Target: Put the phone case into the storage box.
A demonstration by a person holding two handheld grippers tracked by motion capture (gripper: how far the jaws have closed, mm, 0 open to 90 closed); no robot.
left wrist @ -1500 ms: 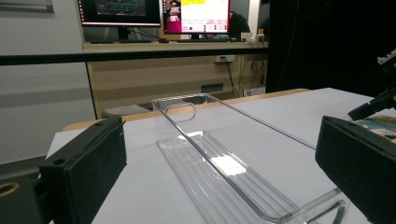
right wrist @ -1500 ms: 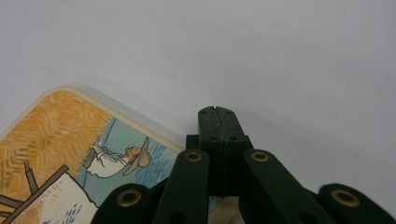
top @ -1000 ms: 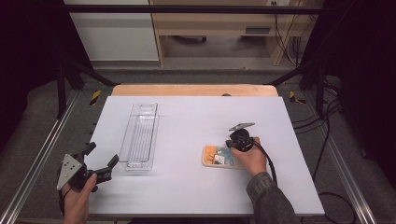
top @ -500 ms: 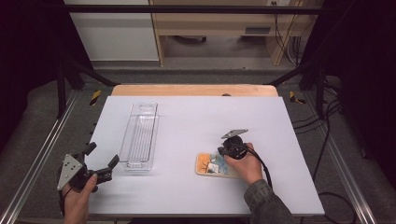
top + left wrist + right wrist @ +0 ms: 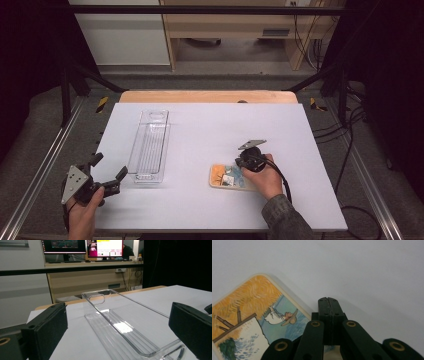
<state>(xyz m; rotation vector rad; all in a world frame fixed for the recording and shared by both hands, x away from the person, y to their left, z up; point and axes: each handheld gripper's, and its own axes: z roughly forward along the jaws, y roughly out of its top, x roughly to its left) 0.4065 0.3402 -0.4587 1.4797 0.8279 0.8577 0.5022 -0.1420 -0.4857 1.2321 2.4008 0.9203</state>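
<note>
Lab or recording-rig setup, not a home. White table (image 5: 200, 130) sits inside a black metal frame (image 5: 200, 9) with dark curtains either side, aluminium rails (image 5: 35, 175) along the edges, yellow-black hazard tape (image 5: 102, 104) on the grey floor. Loose cables (image 5: 345, 145) at right. Behind: wooden desk (image 5: 95, 277) with lit monitors (image 5: 105, 247).

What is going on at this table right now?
A person works at a white table with a gripper in each hand. The right gripper, its jaws shut, presses down at the edge of a flat picture card showing an orange and blue painting. The left gripper, jaws open, waits at the near end of a long clear plastic tray, which lies empty. The card is on the table, apart from the tray.
</note>
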